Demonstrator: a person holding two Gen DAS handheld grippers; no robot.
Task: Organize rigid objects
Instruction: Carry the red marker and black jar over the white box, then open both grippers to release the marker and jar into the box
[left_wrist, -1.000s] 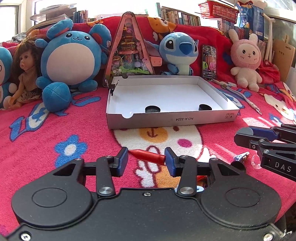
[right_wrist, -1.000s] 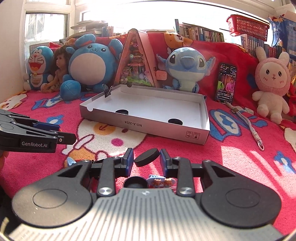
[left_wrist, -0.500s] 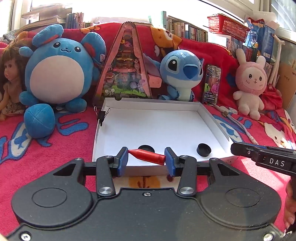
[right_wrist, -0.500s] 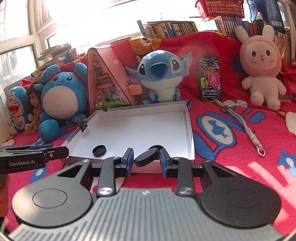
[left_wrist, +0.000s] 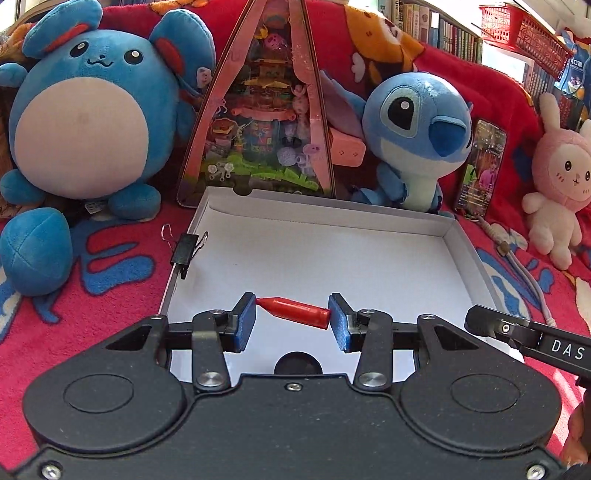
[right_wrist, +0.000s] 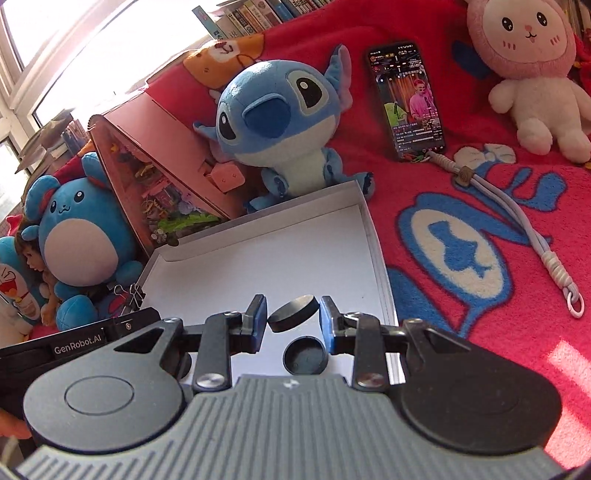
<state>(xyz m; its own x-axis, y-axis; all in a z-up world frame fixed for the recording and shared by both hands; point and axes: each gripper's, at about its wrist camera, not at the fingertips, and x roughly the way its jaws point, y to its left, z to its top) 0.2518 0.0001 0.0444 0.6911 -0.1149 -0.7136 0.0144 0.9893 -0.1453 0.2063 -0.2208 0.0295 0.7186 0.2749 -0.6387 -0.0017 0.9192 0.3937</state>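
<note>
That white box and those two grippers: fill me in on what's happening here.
A person holds a gripper in each hand, sorting small hard items into the shallow white box on the red blanket. The left gripper is shut on a red crayon-like piece, held over the box floor. The right gripper is shut on a tilted black disc, also above the box. A black round cap already lies inside, just below the disc. Neither held item is released yet.

The right tool (right_wrist: 293, 320) pinches a black disc (right_wrist: 293, 314) above the white tray (right_wrist: 376, 254).
</note>
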